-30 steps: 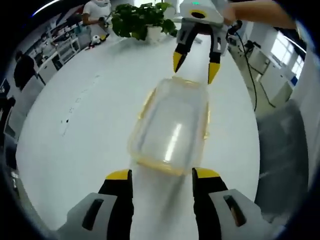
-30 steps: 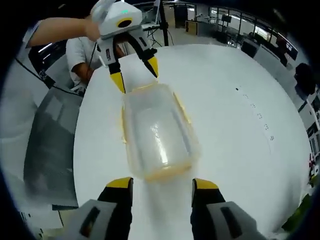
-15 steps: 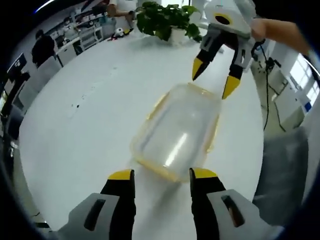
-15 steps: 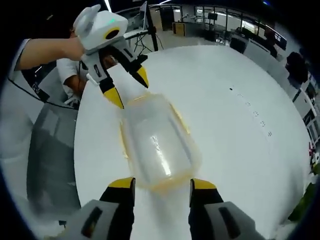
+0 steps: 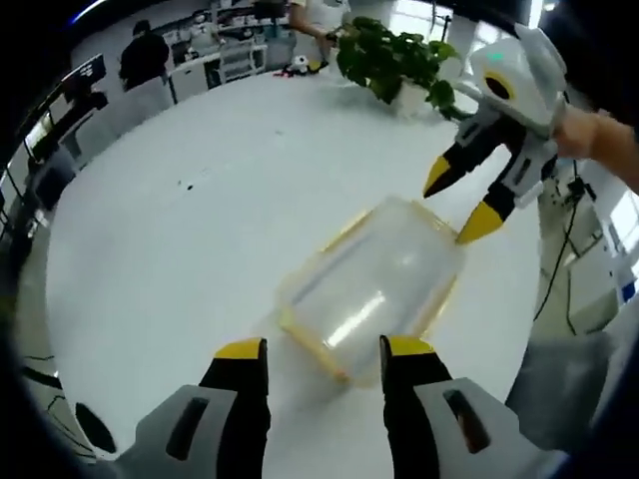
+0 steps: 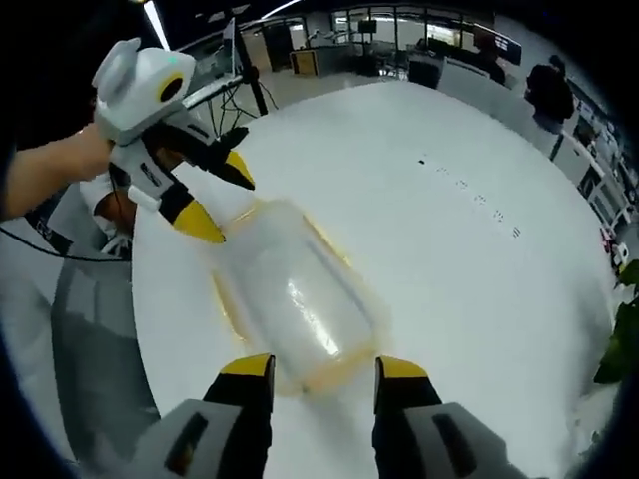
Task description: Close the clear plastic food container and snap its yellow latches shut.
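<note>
Left gripper view first: I see the clear plastic food container point(image 5: 371, 291) lying on the white round table point(image 5: 180, 249), lid on, yellow latches point(image 5: 314, 346) along its edges; whether they are snapped I can't tell. My left gripper point(image 5: 321, 351) sits at the near short end of the box, jaws spread wide and holding nothing, yellow tips just at the container's near edge. The right gripper point(image 5: 461, 200) comes in at the far end, jaws apart, tips straddling the far corner, a hand point(image 5: 599, 140) behind it. A potted plant point(image 5: 394, 62) stands at the far side of the table, and people stand by the shelves beyond. Right gripper view gives the mirror picture: container point(image 6: 295, 299) runs diagonally away from my right gripper point(image 6: 321, 369), whose jaws are released and empty at the near end; the left gripper point(image 6: 212, 200) is at the far end, jaws parted, one yellow tip over the far corner. Small dark marks point(image 6: 469, 190) dot the table surface, too small to read. No legible brand or label on the container or grippers.
</note>
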{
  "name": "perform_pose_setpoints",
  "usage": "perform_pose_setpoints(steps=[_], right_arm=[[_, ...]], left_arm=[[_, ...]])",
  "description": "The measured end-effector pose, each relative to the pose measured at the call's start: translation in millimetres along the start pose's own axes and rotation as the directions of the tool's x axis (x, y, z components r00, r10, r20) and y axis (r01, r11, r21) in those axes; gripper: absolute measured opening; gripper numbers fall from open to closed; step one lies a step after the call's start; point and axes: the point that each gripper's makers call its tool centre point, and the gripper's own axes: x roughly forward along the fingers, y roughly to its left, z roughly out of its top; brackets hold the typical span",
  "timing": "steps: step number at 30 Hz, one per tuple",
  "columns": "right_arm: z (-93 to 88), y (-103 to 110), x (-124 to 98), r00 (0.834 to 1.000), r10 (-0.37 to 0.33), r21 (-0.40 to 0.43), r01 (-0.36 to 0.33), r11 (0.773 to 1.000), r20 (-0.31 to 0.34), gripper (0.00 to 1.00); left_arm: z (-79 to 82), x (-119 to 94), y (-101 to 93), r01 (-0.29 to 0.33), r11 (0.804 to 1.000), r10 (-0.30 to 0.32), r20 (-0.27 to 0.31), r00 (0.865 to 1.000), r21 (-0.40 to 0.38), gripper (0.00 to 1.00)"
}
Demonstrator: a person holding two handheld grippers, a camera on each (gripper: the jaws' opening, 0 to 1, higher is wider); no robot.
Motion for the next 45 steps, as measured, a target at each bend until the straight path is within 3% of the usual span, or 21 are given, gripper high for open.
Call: perform_pose_setpoints(steps=[3, 6, 18, 24, 27, 31, 41, 44, 45], right_arm=[[-1.4, -4, 1, 0.999, -0.035, 0.038, 0.035, 0.999, -0.012, 0.36], [0.5, -3, 2, 0.999, -0.039, 0.052, 0.039, 0.998, 0.002, 0.36], [-4.6, -6, 11, 0.997, -0.072, 0.205, 0.067, 0.976, 0.015, 0.37], [-6.0, -5, 12, 0.997, -0.062, 0.274, 0.050, 0.960, 0.035, 0.36], [-6.4, -5, 12, 0.998, -0.056, 0.304, 0.043, 0.952, 0.036, 0.35], [-6.8, -3, 14, 0.998, -0.036, 0.370, 0.017, 0.929, 0.045, 0.36], [-7.4, -1, 16, 0.999, -0.022, 0.376, 0.011, 0.927, 0.026, 0.33], [-6.7, 1, 16, 0.999, -0.034, 0.384, 0.019, 0.923, 0.033, 0.30], [-2.3, -9, 17, 0.995, -0.090, 0.407, 0.060, 0.912, 0.054, 0.30]], left_arm=[[-3.3, 2, 4.0, -0.025, 0.997, 0.024, -0.005, 1.000, -0.074, 0.42], [-5.2, 3, 0.9, -0.009, 0.988, 0.008, -0.005, 1.000, -0.154, 0.38], [-12.3, 11, 0.3, -0.023, 0.956, 0.022, -0.007, 1.000, -0.293, 0.38], [-12.6, 12, -2.4, -0.011, 0.950, 0.008, -0.010, 1.000, -0.311, 0.37], [-10.5, 13, -9.3, 0.021, 0.943, -0.022, 0.000, 1.000, -0.332, 0.31], [-10.3, 14, -8.3, 0.018, 0.942, -0.019, 0.000, 1.000, -0.335, 0.31], [-8.0, 15, -12.1, 0.018, 0.949, -0.014, 0.013, 1.000, -0.314, 0.29], [-7.6, 16, -11.2, 0.009, 0.949, -0.007, 0.008, 1.000, -0.316, 0.27], [-7.0, 15, -10.2, 0.008, 0.952, -0.006, 0.009, 1.000, -0.307, 0.26]])
